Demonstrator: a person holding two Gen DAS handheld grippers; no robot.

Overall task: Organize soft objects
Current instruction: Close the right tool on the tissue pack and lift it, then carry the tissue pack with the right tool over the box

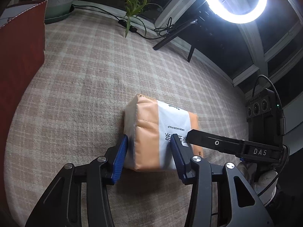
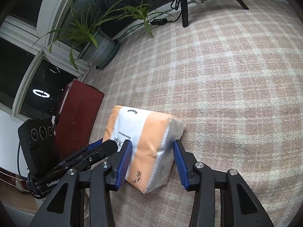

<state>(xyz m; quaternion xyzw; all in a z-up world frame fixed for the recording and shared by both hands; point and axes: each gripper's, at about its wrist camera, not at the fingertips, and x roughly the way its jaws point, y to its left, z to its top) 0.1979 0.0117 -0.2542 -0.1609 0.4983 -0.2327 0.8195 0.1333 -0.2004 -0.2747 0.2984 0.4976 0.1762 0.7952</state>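
An orange and white soft tissue pack [image 1: 149, 117] [image 2: 151, 124] lies on the checked carpet [image 1: 85, 71]. My left gripper [image 1: 148, 138] straddles the pack's left half: one blue pad lies against its end face and the other presses into its top. From the other side, my right gripper [image 2: 152, 141] has one pad on the pack's top and the other against its clear plastic end. Both are shut on the pack. A black finger of the right gripper [image 1: 208, 141] crosses the pack in the left wrist view. The left gripper's finger [image 2: 102, 147] shows beside the pack in the right wrist view.
A dark red box [image 1: 20, 56] [image 2: 77, 117] stands upright close to the pack's left. A potted plant [image 2: 98, 47] and windows line the far edge. A ring light [image 1: 234, 0] on a tripod [image 2: 184, 3] and cables [image 1: 132, 28] are beyond. A gloved hand [image 1: 265, 177] holds the right gripper.
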